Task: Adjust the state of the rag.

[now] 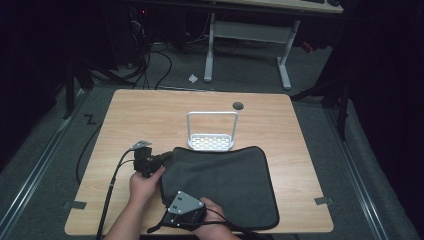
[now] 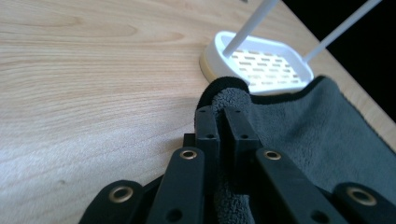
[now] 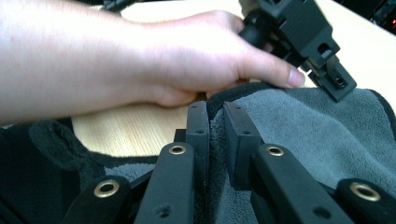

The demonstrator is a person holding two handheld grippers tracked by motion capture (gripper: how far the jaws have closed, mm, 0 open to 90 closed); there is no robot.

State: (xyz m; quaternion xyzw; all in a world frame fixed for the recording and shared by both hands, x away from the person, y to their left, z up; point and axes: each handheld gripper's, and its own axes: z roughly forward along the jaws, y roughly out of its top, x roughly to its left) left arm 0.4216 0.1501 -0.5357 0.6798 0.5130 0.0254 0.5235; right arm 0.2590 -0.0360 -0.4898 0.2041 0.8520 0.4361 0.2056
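At the near edge of the wooden table point(image 1: 125, 115), the right gripper point(image 1: 172, 197) sits over the near-left corner of a dark grey microfibre towel point(image 1: 225, 180). Its grey three-cornered plate faces up in the high view. In the right gripper view its two black jaws are pressed together on a fold of the towel's edge, with the grey pile bunched between them (the black hem curls away to the left, over bare wood).

A little farther off and to the left, the left gripper point(image 1: 162, 160) lies at the towel's far-left corner, held by the person's left hand point(image 1: 145, 185). Its jaws are likewise clamped on the cloth: in the left gripper view the hemmed corner of the towel point(image 2: 322, 135) pokes up in a small roll just beyond the jaw tips. The right gripper view shows this same hand point(image 3: 187, 56) resting by the towel point(image 3: 308, 135), the thumb touching the hem.

The towel itself lies mostly flat across the near middle of the table, reaching close to the near edge, its left side gathered up by the two grips.

Just beyond the towel's far edge stands a white slotted tray point(image 1: 211, 142) with a tall wire handle (the towel touches or slightly overlaps its near rim). Farther still, a round grey grommet point(image 1: 238, 105) sits in the tabletop near the far edge.
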